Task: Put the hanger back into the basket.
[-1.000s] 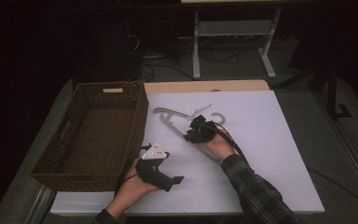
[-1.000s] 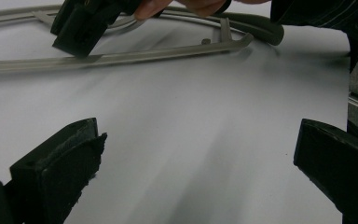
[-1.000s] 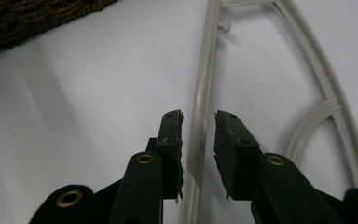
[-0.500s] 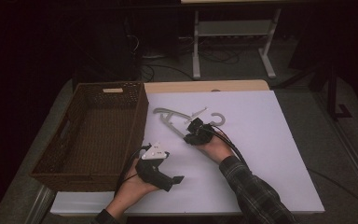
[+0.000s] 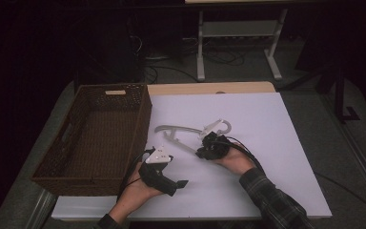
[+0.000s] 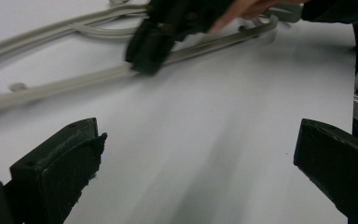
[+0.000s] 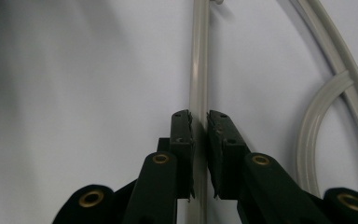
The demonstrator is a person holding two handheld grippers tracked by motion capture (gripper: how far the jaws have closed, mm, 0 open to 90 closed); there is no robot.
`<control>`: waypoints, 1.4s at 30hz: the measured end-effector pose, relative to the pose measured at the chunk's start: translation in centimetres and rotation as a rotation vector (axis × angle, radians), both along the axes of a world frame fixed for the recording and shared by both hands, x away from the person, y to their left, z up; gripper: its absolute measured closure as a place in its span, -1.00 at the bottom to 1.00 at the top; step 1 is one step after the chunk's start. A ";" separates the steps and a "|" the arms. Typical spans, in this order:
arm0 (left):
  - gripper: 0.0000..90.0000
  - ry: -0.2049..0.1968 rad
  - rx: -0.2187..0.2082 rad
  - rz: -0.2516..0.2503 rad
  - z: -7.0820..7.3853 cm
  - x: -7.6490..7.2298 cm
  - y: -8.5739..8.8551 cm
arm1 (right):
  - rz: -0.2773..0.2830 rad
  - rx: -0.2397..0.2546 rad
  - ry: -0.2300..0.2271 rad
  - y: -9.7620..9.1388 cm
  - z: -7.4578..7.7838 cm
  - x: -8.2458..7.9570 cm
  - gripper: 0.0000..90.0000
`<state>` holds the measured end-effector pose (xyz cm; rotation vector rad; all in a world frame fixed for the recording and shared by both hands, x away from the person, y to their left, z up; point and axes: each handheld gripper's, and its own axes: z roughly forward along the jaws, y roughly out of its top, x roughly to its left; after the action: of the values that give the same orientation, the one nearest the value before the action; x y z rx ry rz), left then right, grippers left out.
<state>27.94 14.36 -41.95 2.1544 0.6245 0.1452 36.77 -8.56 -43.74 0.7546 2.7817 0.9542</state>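
Observation:
A pale grey plastic clothes hanger (image 5: 180,129) lies flat on the white table top (image 5: 267,143), just right of the basket. My right gripper (image 5: 204,153) is shut on the hanger's straight lower bar (image 7: 198,56); in the right gripper view the bar runs between the closed jaws of the right gripper (image 7: 199,116). My left gripper (image 5: 178,183) rests near the table's front edge beside the basket, jaws wide apart with nothing between them. The left gripper view shows the left gripper (image 6: 196,149) facing the hanger (image 6: 65,84) and the right gripper (image 6: 144,46) farther off.
A dark brown wicker basket (image 5: 143,119) stands at the table's left side with nothing visible inside. A strip of wooden table edge (image 5: 209,88) shows behind the white sheet. A white metal stand (image 5: 200,47) is on the floor beyond the table.
My right gripper has drawn back toward the person with the hanger bar in it, and the hanger has slid a little nearer. The left gripper has barely moved.

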 end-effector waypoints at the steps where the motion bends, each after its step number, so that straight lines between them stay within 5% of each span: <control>1: -1.00 0.000 0.001 0.000 0.0 0.0 0.0 | 0.018 0.000 -0.003 -0.3 0.0 -0.5 0.78; 11: -1.00 -0.001 0.011 -0.005 -0.1 0.0 -0.1 | 0.171 -0.034 0.002 -2.9 0.4 -5.3 0.78; 18: -1.00 -0.004 0.012 -0.003 -0.1 0.0 -0.1 | 0.164 0.017 -0.002 -3.7 1.0 -6.4 0.57; 24: -1.00 -0.015 0.018 -0.010 -0.1 -0.1 -0.1 | 0.024 0.087 -0.049 -7.6 2.6 -6.9 0.64; 30: -1.00 -0.018 0.025 -0.014 -0.3 -0.3 -0.2 | -0.185 0.092 -0.070 -13.4 3.2 -7.7 0.98; 34: -1.00 -0.018 0.027 -0.012 -0.3 -0.3 -0.1 | -0.301 0.092 -0.072 -17.0 3.2 -8.7 0.99; 42: -1.00 -0.017 0.029 -0.011 -0.4 -0.3 -0.2 | -0.348 0.037 -0.031 -18.7 2.2 -10.0 0.99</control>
<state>27.65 14.19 -42.31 2.1821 0.6043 0.1673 26.73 -27.29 -41.51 1.1687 2.4939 0.9382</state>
